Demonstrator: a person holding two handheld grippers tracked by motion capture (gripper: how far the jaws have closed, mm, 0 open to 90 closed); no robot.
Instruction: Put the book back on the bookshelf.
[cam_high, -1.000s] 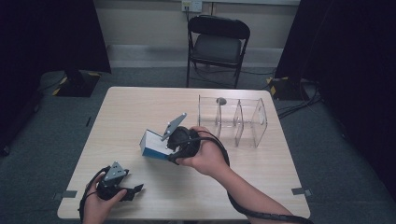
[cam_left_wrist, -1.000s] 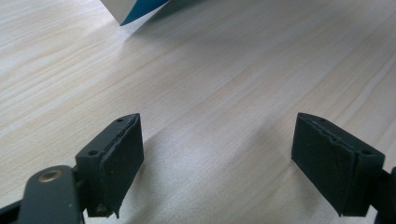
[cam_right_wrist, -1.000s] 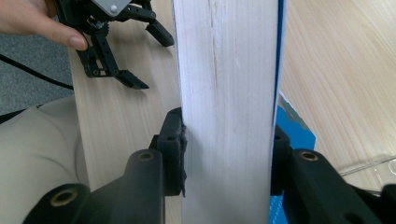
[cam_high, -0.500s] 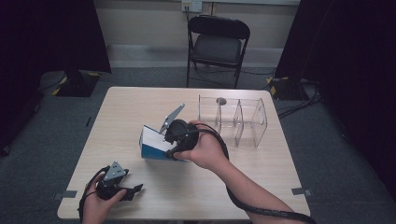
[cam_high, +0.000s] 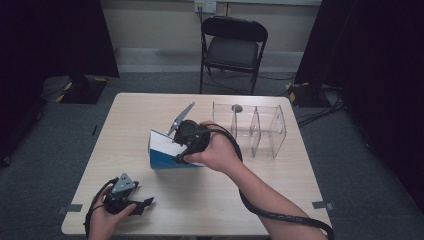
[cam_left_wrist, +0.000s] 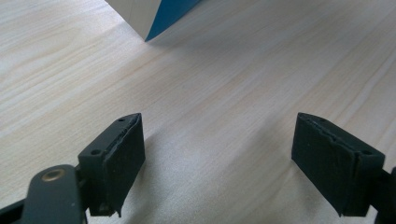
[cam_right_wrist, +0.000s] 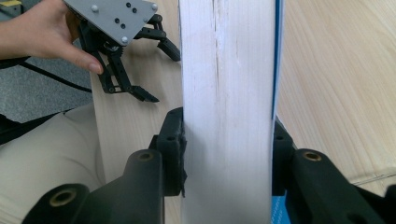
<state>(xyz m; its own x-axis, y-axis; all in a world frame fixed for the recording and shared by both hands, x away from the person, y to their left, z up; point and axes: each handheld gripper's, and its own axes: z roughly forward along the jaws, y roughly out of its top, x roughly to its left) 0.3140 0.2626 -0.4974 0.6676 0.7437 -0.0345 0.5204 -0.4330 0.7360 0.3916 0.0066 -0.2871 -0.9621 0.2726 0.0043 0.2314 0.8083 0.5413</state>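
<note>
A blue and white box (cam_high: 159, 150) sits in the middle of the table, and my right gripper (cam_high: 177, 150) is shut on it from the right. In the right gripper view the box's white face (cam_right_wrist: 229, 93) runs upright between the two jaws of the right gripper (cam_right_wrist: 226, 158), pressed on both sides. My left gripper (cam_high: 145, 204) rests at the table's front left, held in a hand, open with nothing in it. The left gripper view has the left gripper (cam_left_wrist: 224, 163) with its jaws wide apart over bare wood and a corner of the box (cam_left_wrist: 154, 14) ahead. The left gripper (cam_right_wrist: 161, 74) also shows beyond the box.
A clear plastic organiser (cam_high: 255, 127) with several compartments stands at the back right of the table (cam_high: 125, 115), with a small dark object (cam_high: 237, 108) in its left compartment. A black folding chair (cam_high: 232, 47) stands behind the table. The right gripper's cable (cam_high: 280, 215) trails along the forearm.
The right hand and gripper have shifted slightly left and back with the box, which has turned a little. The left gripper has stayed put.
</note>
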